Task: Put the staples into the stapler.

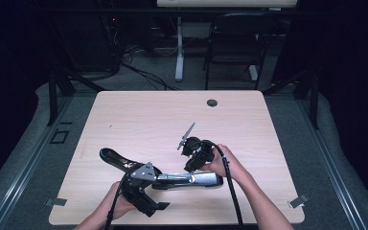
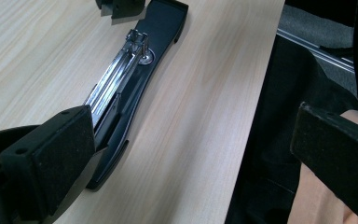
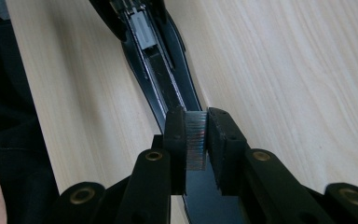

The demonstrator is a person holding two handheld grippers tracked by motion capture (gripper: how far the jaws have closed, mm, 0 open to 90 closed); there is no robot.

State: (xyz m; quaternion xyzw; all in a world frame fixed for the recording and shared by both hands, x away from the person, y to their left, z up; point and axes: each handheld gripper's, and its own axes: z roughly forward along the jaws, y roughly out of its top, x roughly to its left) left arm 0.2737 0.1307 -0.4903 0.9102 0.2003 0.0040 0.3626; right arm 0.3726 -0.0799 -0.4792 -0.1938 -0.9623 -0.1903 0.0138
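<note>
High view: stapler (image 1: 172,178) lies opened flat on the table (image 1: 139,120), toward 6 o'clock near the front edge. Left gripper (image 1: 155,207) at 7 o'clock of it, right gripper (image 1: 191,165) at its 1 o'clock end.

Left gripper view: jaws spread wide, nothing between them; stapler (image 2: 126,88) runs off toward 12 o'clock.

Right gripper view: jaws clamped on a strip of staples (image 3: 196,140), directly over the stapler's open channel (image 3: 161,60).
</note>
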